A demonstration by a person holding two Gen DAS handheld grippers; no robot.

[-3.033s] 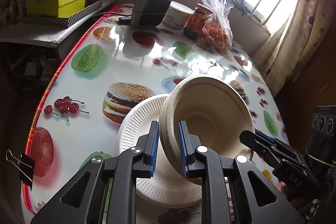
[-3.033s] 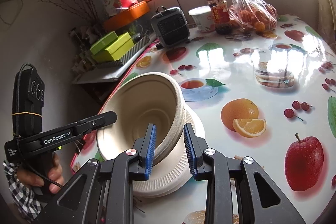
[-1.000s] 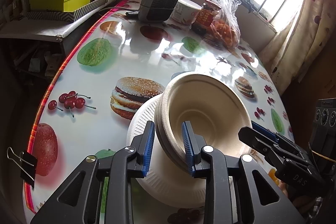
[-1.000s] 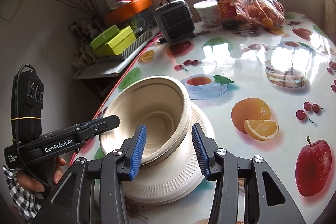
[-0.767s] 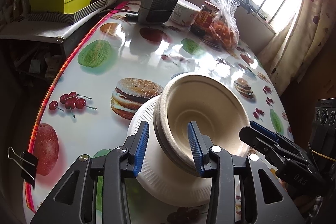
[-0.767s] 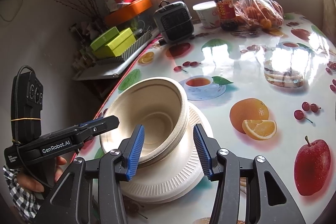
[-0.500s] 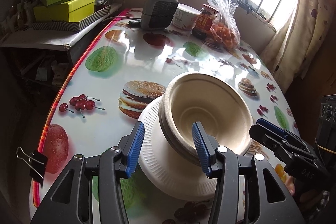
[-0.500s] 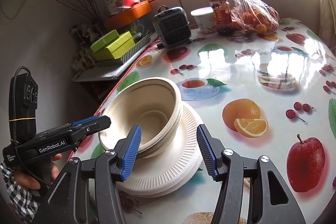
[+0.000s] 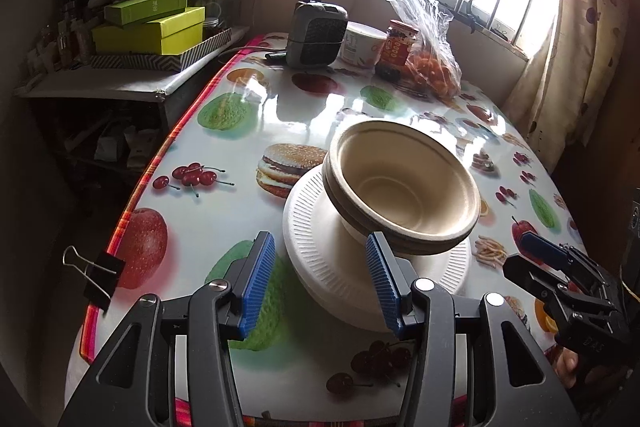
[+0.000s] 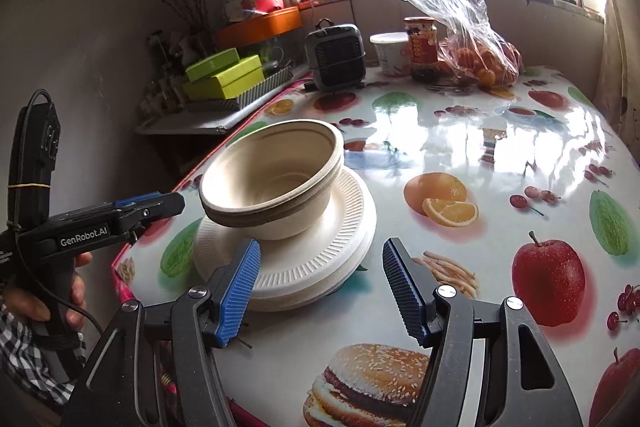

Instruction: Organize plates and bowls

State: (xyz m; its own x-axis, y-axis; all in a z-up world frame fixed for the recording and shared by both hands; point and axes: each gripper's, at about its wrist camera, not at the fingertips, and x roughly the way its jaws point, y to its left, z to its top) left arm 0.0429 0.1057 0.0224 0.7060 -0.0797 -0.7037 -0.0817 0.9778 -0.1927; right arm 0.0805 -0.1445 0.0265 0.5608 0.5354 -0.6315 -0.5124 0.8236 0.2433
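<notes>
Left wrist view: round, smooth beige bowls (image 9: 404,187) rest on ribbed white plates (image 9: 320,259).

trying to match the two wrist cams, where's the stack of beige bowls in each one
Left wrist: the beige bowls sit just right of centre, on the white plates, beyond the open left gripper.
Right wrist: the bowls sit left of centre.
Shared landmark: the grey heater at the table's far end.
</notes>
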